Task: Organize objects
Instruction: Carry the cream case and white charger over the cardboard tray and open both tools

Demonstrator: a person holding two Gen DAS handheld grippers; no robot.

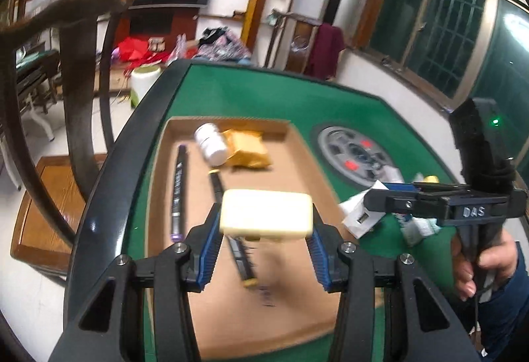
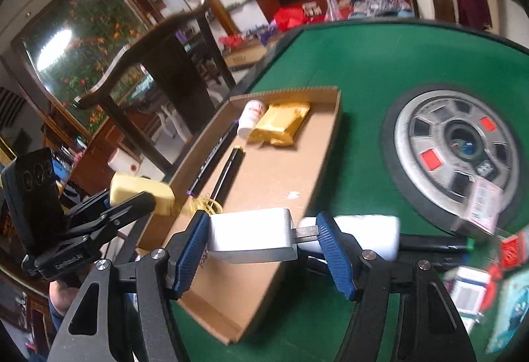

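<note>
**Both grippers loaded above the cardboard tray**

1. Left gripper (image 1: 266,229). Its 2 blue-padded fingers (image 1: 211,246) pinch a cream rectangular block (image 1: 266,213) by its 2 short ends. The block is carried flat, raised above the near half of the cardboard tray (image 1: 297,163). Gripping the short ends leaves the underside free, which would let the block be set down flat on the tray floor.

2. Right gripper (image 2: 263,236). Its fingers (image 2: 190,249) are closed on a white plug-type adapter (image 2: 251,234); the left pad presses the white body and the right pad sits at the metal connector, with a white cap part beyond it. The adapter hangs over the tray's near right wall, probably midway between the loose pile and the tray.

3. Tray contents. A white pill bottle (image 1: 211,142) lies on its side at the far end, touching a yellow foil packet (image 1: 248,150) to its right. A dark marker with a purple end (image 1: 177,190) lies along the left wall. A 2nd black pen (image 1: 231,229) lies beside it, partly hidden under the block. Long items are lined up lengthwise, leaving the right half of the floor bare.

4. Unsorted items. Small boxes and packets (image 2: 476,292) lie on the green table (image 2: 380,64) to the right of the tray, near the round centre hub (image 2: 459,157). Motion blur prevents identifying them.

5. Assessment. The task appears partly done: 4 items are in the tray, 2 are in transit, and several remain outside.
</note>
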